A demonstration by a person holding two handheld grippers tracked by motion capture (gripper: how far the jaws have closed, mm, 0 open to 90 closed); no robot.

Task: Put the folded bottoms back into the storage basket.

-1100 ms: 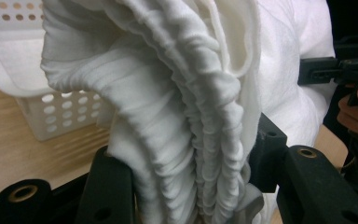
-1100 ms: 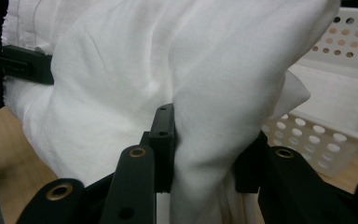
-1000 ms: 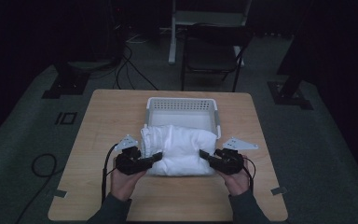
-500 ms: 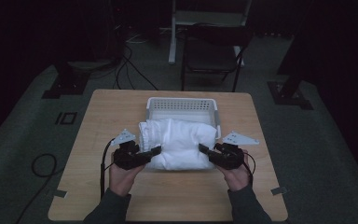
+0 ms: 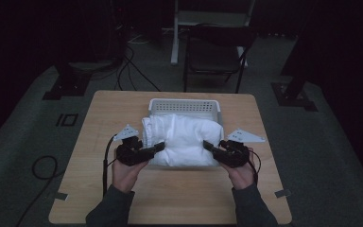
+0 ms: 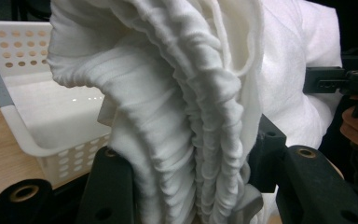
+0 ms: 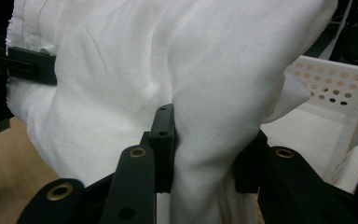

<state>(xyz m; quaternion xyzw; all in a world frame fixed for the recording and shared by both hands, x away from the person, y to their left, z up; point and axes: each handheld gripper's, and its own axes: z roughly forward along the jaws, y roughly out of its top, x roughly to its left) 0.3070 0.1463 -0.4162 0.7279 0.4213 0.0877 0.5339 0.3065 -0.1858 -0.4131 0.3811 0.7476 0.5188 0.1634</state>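
A folded white cloth [image 5: 182, 139] hangs between both grippers, lifted off the wooden table [image 5: 170, 198] with its far edge over the front rim of the white basket [image 5: 184, 105]. My left gripper [image 5: 158, 147] is shut on the cloth's left edge; in the left gripper view the bunched folds [image 6: 191, 140] are squeezed between the black jaws. My right gripper [image 5: 208, 145] is shut on the cloth's right edge, and the right gripper view shows the fabric [image 7: 205, 154] pinched between its jaws. The basket [image 6: 37, 112] interior looks empty.
The perforated basket wall [image 7: 335, 88] stands just behind the cloth. A dark chair [image 5: 215, 52] and a white stand sit beyond the table's far edge. Cables lie on the floor at the left [image 5: 42, 165]. Bare tabletop lies between the person's forearms.
Both grippers have carried the cloth up and away from the person, toward the basket. Its far edge now overlaps the basket's front rim.
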